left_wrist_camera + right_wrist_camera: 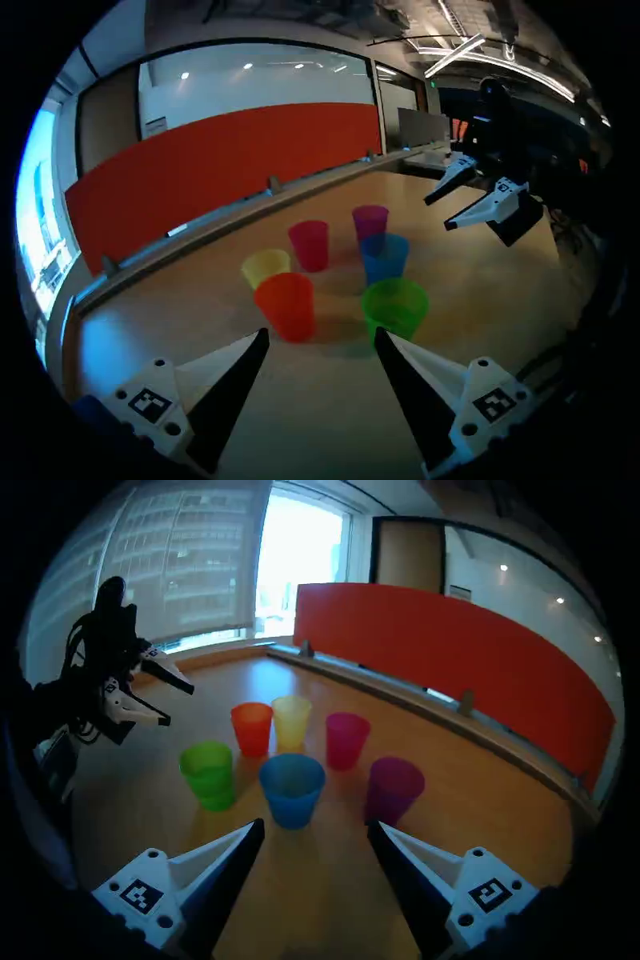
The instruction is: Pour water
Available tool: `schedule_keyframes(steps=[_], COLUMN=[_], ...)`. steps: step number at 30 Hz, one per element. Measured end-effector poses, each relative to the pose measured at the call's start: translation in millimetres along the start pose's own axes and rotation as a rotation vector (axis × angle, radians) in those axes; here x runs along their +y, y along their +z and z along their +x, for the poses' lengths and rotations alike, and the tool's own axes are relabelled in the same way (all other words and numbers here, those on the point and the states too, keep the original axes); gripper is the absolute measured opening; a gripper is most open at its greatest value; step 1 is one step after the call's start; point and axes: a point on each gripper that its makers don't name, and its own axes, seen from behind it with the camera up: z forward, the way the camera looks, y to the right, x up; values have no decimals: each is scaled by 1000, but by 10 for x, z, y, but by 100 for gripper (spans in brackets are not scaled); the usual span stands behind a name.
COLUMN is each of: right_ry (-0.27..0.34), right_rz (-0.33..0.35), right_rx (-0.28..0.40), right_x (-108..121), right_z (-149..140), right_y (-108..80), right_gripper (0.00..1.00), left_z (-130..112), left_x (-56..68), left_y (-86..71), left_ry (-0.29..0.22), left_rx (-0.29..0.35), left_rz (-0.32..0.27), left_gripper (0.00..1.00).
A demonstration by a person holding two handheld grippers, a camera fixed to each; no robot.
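The left gripper (pixel 320 338) hangs above the wooden table (pixel 480 288) with its fingers spread wide and nothing between them. In the left gripper view, just past its tips, the orange cup (pixel 286 306) stands on the left and the green cup (pixel 394 308) on the right, neither touched. Behind those are the yellow cup (pixel 266 266), close beside the orange one, and the blue cup (pixel 384 258), close beside the green one. Farthest back are the pink cup (pixel 310 245) and the purple cup (pixel 370 222). All six are upright and clustered near the middle of the table. The right gripper (pixel 436 214) is held off the surface beyond the cluster, its fingers parted and empty. In the right gripper view its fingers frame the blue cup, with the green one to the left and the purple one to the right. Whether any cup holds water cannot be told. A long red wall panel (pixel 224 168) runs behind the table's far edge
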Motion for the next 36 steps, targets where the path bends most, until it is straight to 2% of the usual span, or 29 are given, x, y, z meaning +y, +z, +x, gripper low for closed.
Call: schedule_keyframes(steps=[10, 17, 26, 30, 36], right_ry=[48, 82, 149, 199, 252], right_rz=[-184, -368, -604, -674, -740], right_rx=[148, 293, 434, 477, 508], right_x=[313, 640, 1049, 1177, 1260], right_z=[324, 691, 911, 893, 758], right_y=[-246, -554, -1091, -1274, -1411], right_gripper=[100, 100, 100, 100, 100], left_z=[339, 573, 706, 729, 728], left_x=[-495, -770, -1040, -1147, -1187], left_y=[-241, -473, -682, -762, -862], left_ry=[-55, -100, -172, -214, -237], left_rx=[161, 272, 358, 391, 424], left_rz=[196, 341, 490, 534, 567], left_gripper=[98, 98, 98, 98, 98])
